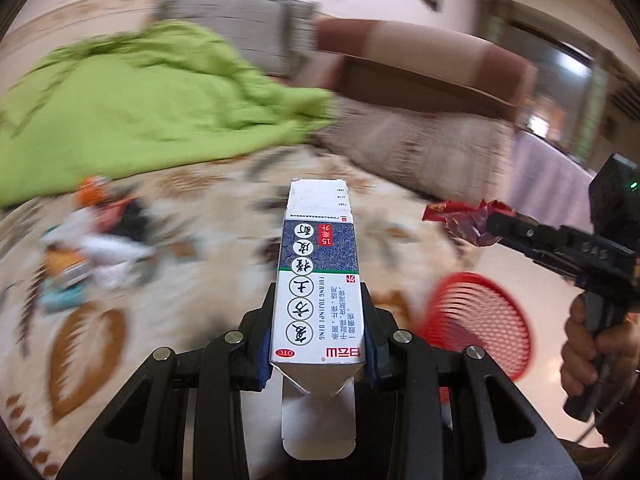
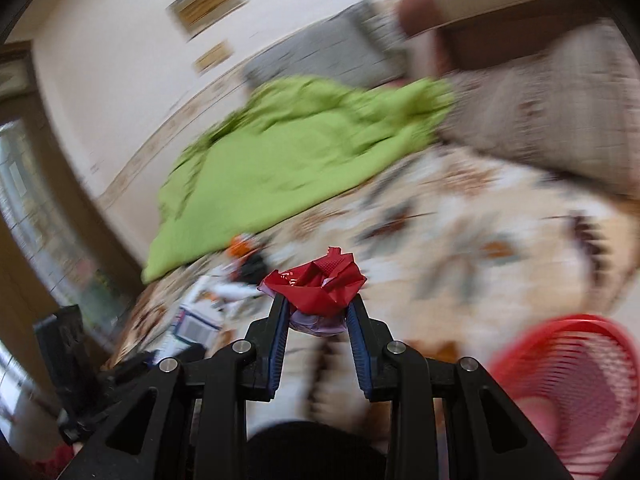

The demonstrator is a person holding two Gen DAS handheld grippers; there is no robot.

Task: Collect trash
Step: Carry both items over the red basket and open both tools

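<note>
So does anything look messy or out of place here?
Yes. A pile of trash lies scattered on the patterned bedspread, below a rumpled green blanket. The box in the left gripper has its end flap hanging open. The wrapper in the right gripper is crumpled.

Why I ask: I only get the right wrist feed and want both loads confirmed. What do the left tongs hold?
Observer: The left tongs are shut on a white-and-blue medicine box marked OTC.
Operator: Is it closed?
Observer: No, the flap at its near end hangs open.
Operator: Where is the red basket relative to my right tongs?
Observer: In the left wrist view it appears below them, and the red wrapper sticks out past their tips.
</note>
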